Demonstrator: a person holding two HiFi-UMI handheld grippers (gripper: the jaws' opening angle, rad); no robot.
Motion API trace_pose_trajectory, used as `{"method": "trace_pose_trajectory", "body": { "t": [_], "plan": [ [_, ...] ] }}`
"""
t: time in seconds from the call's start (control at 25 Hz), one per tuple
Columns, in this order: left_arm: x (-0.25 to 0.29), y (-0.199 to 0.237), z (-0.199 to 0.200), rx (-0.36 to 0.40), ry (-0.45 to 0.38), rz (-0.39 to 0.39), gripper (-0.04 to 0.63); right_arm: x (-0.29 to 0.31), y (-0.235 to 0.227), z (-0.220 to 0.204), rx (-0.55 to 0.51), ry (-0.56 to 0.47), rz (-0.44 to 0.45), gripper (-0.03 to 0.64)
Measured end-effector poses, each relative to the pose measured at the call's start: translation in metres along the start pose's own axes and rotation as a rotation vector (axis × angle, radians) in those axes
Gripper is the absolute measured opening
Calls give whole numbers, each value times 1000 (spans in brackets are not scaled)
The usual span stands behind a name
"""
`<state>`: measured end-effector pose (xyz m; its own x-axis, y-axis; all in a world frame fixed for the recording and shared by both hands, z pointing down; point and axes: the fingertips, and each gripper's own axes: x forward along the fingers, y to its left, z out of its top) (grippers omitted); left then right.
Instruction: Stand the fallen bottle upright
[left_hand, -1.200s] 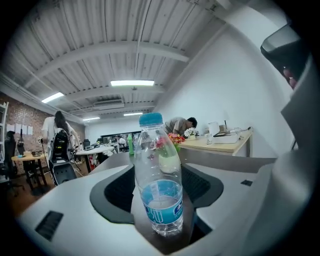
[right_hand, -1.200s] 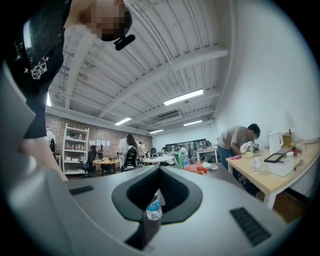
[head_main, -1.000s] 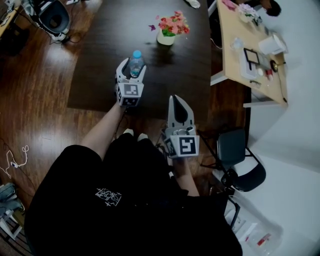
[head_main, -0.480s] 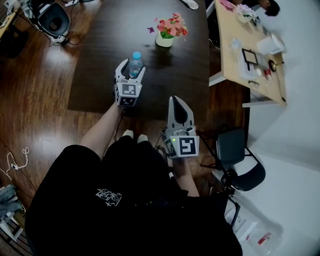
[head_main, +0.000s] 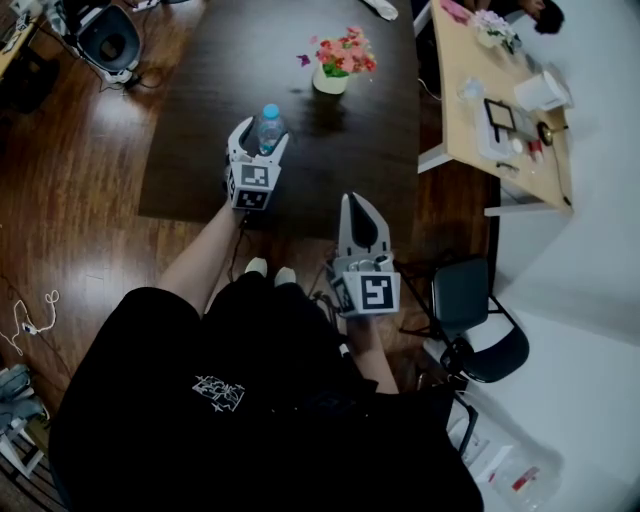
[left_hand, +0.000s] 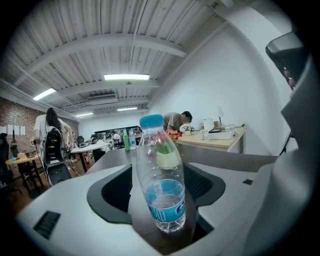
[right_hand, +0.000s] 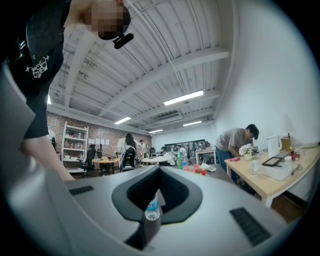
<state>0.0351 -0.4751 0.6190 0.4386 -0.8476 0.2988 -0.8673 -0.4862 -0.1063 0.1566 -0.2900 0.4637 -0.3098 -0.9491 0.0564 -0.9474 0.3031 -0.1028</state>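
Observation:
A clear water bottle (head_main: 268, 128) with a blue cap and blue label stands upright on the dark table (head_main: 300, 170), near its front left part. My left gripper (head_main: 263, 132) reaches around it from the front. In the left gripper view the bottle (left_hand: 162, 185) stands between the two jaws with a gap on each side, and the jaws are opening. My right gripper (head_main: 358, 200) hovers at the table's front edge, to the right and nearer me, shut and empty. It faces the distant bottle (right_hand: 151, 207).
A white pot of pink flowers (head_main: 335, 65) stands behind the bottle. To the right is a light wooden desk (head_main: 500, 110) with small items. A black chair (head_main: 470, 300) stands at my right, and an office chair (head_main: 105, 35) at far left.
The left jaws have spread a little wider around the bottle, which stays upright in place. The right gripper has hardly moved.

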Motion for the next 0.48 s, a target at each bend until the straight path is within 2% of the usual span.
{"method": "trace_pose_trajectory", "body": {
  "t": [0.12,0.28,0.36,0.4,0.44,0.48],
  "plan": [
    [-20,3,7,4,-26,23,319,-2,7,6,-14,0,23,11],
    [-57,-15,20,-3,-41,-31,319,-7,18,13,-2,-9,45,11],
    [-74,-20,25,0,-57,-29,318,-10,24,15,-8,-9,59,11],
    [-82,-20,31,-13,-77,-20,304,-10,27,17,-6,-12,64,11],
    [-93,-22,37,-29,-93,-12,254,-11,30,19,-1,-18,66,11],
    [-107,-24,43,-43,-103,-6,174,-12,33,21,3,-22,69,11]
  ]
}}
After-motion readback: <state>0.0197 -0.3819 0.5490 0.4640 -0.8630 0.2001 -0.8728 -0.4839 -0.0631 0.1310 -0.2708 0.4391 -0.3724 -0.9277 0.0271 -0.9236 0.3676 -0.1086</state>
